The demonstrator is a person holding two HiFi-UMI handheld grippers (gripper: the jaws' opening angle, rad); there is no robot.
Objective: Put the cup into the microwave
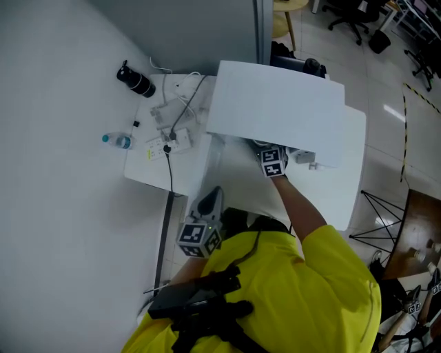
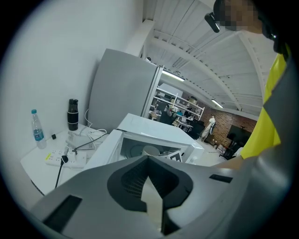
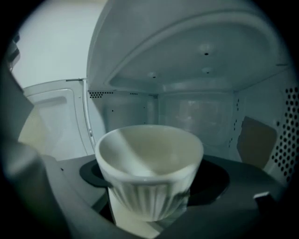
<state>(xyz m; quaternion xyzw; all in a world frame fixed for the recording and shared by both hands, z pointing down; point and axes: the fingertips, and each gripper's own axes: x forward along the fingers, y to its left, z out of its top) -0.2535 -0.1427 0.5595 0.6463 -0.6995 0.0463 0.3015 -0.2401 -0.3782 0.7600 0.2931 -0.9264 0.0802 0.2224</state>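
Note:
A pale ribbed cup sits between the jaws of my right gripper, which is shut on it inside the cavity of the white microwave. Perforated walls and the ceiling surround the cup; whether it touches the floor of the cavity I cannot tell. In the head view only the right gripper's marker cube shows, under the microwave's front edge. The door stands swung open to the left. My left gripper hangs back near the person's body, shut with nothing in it, pointing at the microwave.
On the white table, left of the microwave, lie a power strip with cables, a black bottle and a small water bottle. A grey partition stands behind. Office chairs are at the far right.

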